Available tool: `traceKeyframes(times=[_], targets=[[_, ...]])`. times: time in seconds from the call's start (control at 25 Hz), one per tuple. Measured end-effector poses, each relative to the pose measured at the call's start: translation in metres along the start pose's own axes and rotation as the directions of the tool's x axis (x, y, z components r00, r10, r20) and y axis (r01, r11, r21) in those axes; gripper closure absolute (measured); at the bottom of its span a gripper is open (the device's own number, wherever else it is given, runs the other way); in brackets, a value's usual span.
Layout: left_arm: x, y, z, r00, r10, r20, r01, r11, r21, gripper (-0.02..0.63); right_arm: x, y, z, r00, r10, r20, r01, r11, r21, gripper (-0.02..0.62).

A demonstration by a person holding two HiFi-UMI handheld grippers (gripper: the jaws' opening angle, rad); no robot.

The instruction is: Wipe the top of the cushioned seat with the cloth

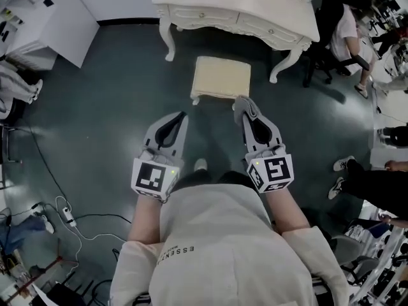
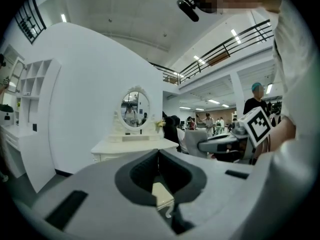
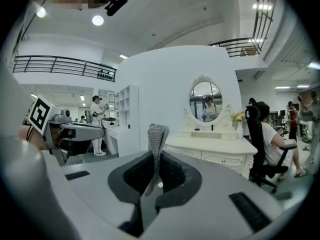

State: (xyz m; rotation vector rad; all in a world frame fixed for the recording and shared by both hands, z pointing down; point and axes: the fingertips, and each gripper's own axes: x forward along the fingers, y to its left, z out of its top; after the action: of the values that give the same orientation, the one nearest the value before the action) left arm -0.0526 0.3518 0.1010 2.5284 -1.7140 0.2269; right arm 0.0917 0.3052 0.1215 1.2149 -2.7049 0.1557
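The cream cushioned seat [image 1: 220, 76] is a low stool on the dark floor in front of me; in the left gripper view a strip of the seat [image 2: 161, 194] shows through the jaw opening. My right gripper [image 1: 242, 103] is shut on a grey knitted cloth [image 3: 157, 140], which sticks up from between its tips. It hovers just short of the seat's near right corner. The cloth [image 1: 247, 107] shows as a grey fold at the tips. My left gripper [image 1: 183, 115] is shut with nothing in it, held lower left of the seat.
A white dressing table [image 1: 255, 11] with an oval mirror [image 3: 205, 99] stands right behind the stool. A seated person [image 1: 347, 37] on an office chair is at the far right. White shelving [image 1: 44, 18] stands at the left, and cables [image 1: 70, 222] lie on the floor.
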Motion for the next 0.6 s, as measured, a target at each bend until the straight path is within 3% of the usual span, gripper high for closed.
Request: traceKeyframes(times=[0.4,0.6], targets=[[0.118,0.043,-0.028,0.995,-0.088,-0.044,0.086,0.996,-0.035,0.603,0.116,-0.059,-0.031,0.996,0.000,-0.085,0.003,0.999,0.040,0.568],[0.191,0.076,-0.048,0.992,-0.087,-0.097,0.084,0.996,-0.035,0.603,0.191,-0.100,-0.049,0.991,0.034,-0.126,-0.026,0.998,0.064,0.568]])
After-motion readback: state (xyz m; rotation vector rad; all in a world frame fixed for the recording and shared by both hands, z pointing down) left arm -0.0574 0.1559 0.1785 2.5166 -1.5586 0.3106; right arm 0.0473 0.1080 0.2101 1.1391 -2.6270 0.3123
